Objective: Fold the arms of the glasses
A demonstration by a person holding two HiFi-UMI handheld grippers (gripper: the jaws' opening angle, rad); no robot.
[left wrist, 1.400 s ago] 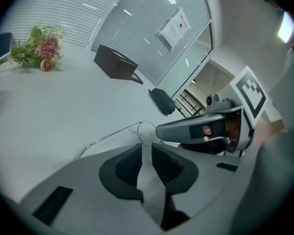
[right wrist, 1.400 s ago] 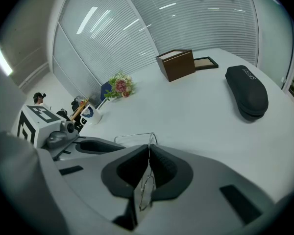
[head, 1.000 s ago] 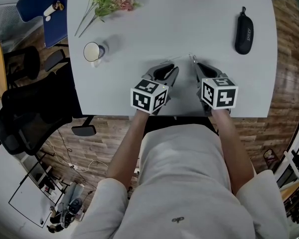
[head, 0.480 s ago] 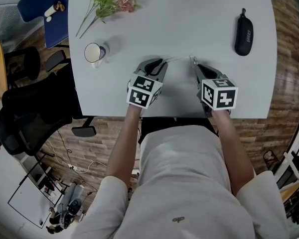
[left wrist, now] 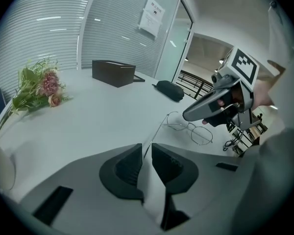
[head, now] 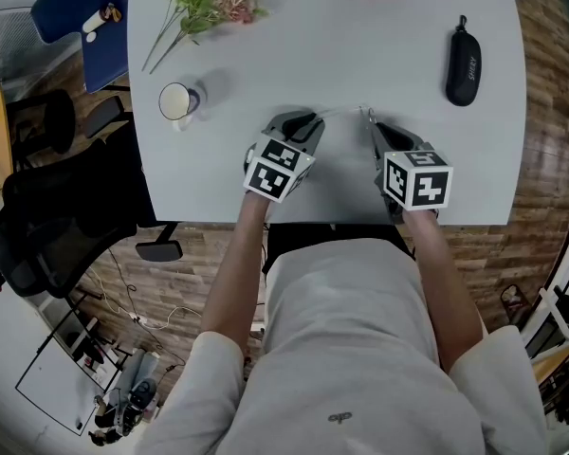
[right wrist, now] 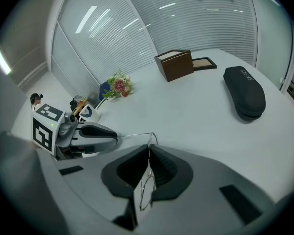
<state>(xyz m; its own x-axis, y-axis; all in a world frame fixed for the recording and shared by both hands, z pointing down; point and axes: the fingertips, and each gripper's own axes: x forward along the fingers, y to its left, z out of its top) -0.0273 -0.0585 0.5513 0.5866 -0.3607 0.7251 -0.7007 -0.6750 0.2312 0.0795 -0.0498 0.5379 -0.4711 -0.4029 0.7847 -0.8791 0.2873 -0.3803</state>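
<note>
**Head view:** the left gripper [head: 307, 121] has rolled and sunk slightly toward the desk [head: 266, 55], while the right gripper [head: 372, 123] has stayed still. The glasses [head: 346, 111] span between them, near the desk's near edge. The fold appears to be starting.

**Left gripper view:** the jaws pinch the temple arm [left wrist: 157, 134], which still stands extended.

**Right gripper view:** the jaws clamp the lens rim [right wrist: 147, 191]. The glasses case [right wrist: 245, 94], box [right wrist: 175, 65] and flowers [right wrist: 118, 87] lie well apart, toward the far edge. Nothing obstructs.

I see thin wire-rimmed glasses [left wrist: 190, 129] with round lenses near the table's [head: 360, 45] front edge. One arm is stretched out, pinched in my left gripper [left wrist: 146, 148]. My right gripper [right wrist: 148, 151] clamps the front.
</note>
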